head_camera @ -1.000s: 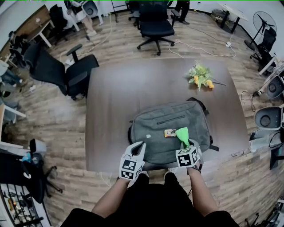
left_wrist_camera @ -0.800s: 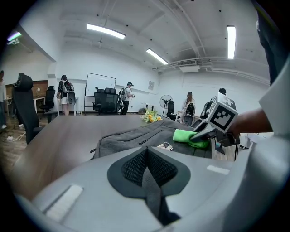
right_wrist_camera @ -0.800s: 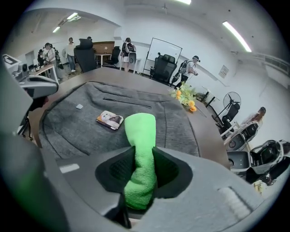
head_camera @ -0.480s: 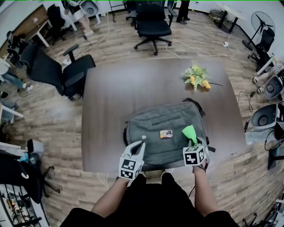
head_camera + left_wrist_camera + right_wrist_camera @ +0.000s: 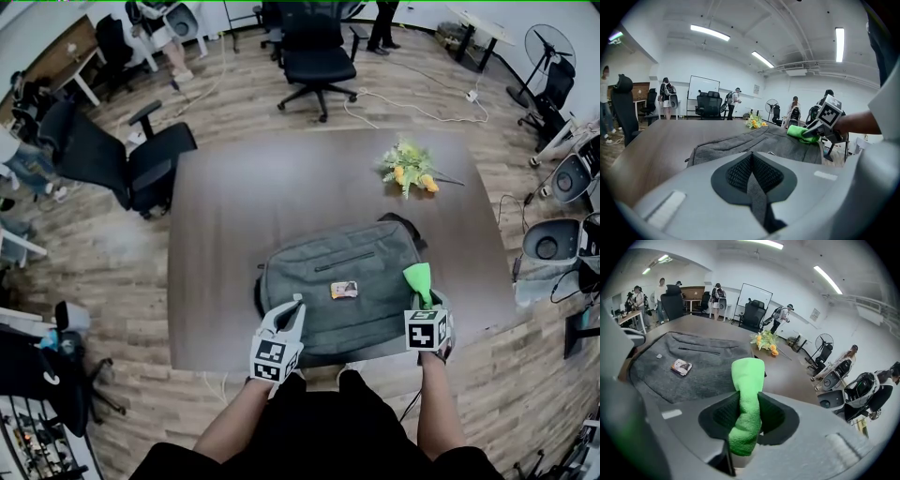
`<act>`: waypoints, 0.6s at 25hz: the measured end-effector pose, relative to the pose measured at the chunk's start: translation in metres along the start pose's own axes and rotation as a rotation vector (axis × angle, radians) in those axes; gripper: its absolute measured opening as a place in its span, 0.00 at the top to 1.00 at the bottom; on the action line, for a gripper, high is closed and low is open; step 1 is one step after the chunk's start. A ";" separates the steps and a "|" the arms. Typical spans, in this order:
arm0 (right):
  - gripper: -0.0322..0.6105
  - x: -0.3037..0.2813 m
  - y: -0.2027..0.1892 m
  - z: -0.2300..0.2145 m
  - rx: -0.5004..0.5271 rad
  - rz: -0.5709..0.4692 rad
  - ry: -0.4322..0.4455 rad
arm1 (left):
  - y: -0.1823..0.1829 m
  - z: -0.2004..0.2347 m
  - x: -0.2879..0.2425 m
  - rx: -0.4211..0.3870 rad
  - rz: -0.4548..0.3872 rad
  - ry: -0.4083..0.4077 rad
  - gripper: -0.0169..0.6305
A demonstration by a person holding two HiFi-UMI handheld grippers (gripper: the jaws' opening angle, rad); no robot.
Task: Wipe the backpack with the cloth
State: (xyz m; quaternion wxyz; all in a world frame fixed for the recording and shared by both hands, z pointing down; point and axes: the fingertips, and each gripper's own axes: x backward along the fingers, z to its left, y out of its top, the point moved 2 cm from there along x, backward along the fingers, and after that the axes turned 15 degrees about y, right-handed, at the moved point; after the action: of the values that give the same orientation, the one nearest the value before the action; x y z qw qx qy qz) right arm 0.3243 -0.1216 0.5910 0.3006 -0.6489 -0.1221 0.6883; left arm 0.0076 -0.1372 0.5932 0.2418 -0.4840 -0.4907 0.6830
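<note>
A grey backpack [image 5: 337, 281] lies flat on the brown table [image 5: 244, 206], near its front edge, with a small printed tag [image 5: 344, 290] on its front panel. My right gripper [image 5: 423, 302] is shut on a bright green cloth [image 5: 418, 278] at the bag's right edge. In the right gripper view the cloth [image 5: 747, 376] stands up between the jaws, the backpack [image 5: 693, 362] to its left. My left gripper [image 5: 292, 309] hovers at the bag's lower left edge, shut and empty. The left gripper view looks across the backpack [image 5: 759, 143] to the cloth [image 5: 801, 132].
A bunch of yellow flowers [image 5: 406, 169] lies on the table's far right. Black office chairs stand behind the table [image 5: 314, 52] and at its left [image 5: 122, 159]. Fans and equipment [image 5: 548, 244] line the right side. People stand in the background.
My right gripper has slid to the right with the green cloth, from beside the tag to the bag's right edge. The left gripper has stayed at the bag's lower left.
</note>
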 end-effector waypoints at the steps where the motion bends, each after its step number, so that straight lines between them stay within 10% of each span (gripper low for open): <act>1: 0.78 0.000 0.001 -0.001 -0.001 -0.004 0.002 | 0.001 -0.001 -0.001 -0.001 -0.003 -0.001 0.95; 15: 0.78 0.040 0.109 0.057 -0.059 -0.480 0.326 | 0.061 0.021 0.004 0.038 -0.118 0.076 0.95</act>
State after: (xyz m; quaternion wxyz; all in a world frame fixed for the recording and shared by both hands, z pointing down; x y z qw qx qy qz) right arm 0.2423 -0.1720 0.5042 0.4515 -0.7118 -0.2425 0.4803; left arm -0.0040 -0.1673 0.5375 0.3091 -0.4751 -0.4957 0.6581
